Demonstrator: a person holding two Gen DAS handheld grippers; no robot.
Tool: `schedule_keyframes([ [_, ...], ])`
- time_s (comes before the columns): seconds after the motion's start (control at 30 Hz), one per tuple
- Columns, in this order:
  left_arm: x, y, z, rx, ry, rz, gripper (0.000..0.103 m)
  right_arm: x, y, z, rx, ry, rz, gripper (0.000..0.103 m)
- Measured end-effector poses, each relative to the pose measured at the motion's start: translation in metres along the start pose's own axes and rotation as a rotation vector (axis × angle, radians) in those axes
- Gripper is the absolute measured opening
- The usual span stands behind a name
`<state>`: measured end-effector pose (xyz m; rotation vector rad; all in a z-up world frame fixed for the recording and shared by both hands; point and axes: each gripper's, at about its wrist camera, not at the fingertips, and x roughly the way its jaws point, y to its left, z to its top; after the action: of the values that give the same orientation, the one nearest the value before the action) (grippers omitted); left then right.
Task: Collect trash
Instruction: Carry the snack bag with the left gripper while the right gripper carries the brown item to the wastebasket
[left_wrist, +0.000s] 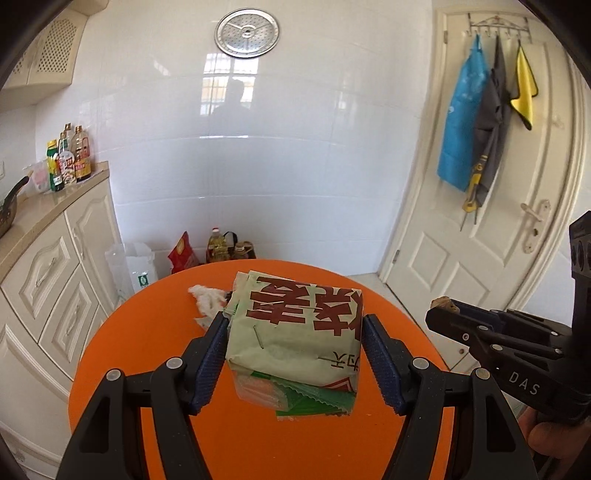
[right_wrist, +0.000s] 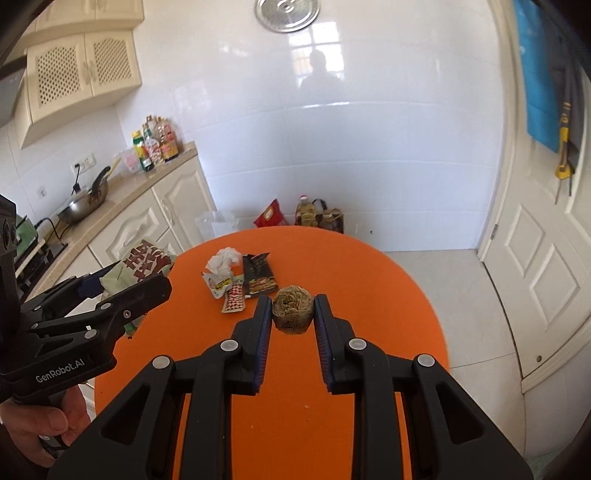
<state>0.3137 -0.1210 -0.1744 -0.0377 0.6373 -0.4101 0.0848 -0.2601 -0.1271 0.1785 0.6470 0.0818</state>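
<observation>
Above orange table (right_wrist: 369, 280), left gripper (left_wrist: 295, 354) clamping paper package (left_wrist: 295, 332), right gripper (right_wrist: 293, 314) clamping scrubber ball (right_wrist: 293, 310)

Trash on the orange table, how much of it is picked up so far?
In hand: the left hand-held gripper grips a green paper packet; the right hand-held gripper grips a brownish wad. Left: a crumpled tissue and three small wrappers lie on the table. No bin is visible.
</observation>
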Motion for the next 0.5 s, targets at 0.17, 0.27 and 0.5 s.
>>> schedule_keyframes([
  [0.17, -0.075, -0.068, -0.028, 0.063, -0.025, -0.075, 0.066, -0.049, -0.031, -0.007, 0.045, -0.063, -0.051, 0.023],
  [0.27, -0.087, -0.104, -0.033, 0.113, -0.028, -0.125, 0.066, -0.076, -0.056, -0.018, 0.08, -0.087, -0.117, 0.023],
  [0.5, -0.079, -0.157, -0.03, 0.214, -0.008, -0.266, 0.066, -0.132, -0.126, -0.05, 0.207, -0.115, -0.263, 0.023],
])
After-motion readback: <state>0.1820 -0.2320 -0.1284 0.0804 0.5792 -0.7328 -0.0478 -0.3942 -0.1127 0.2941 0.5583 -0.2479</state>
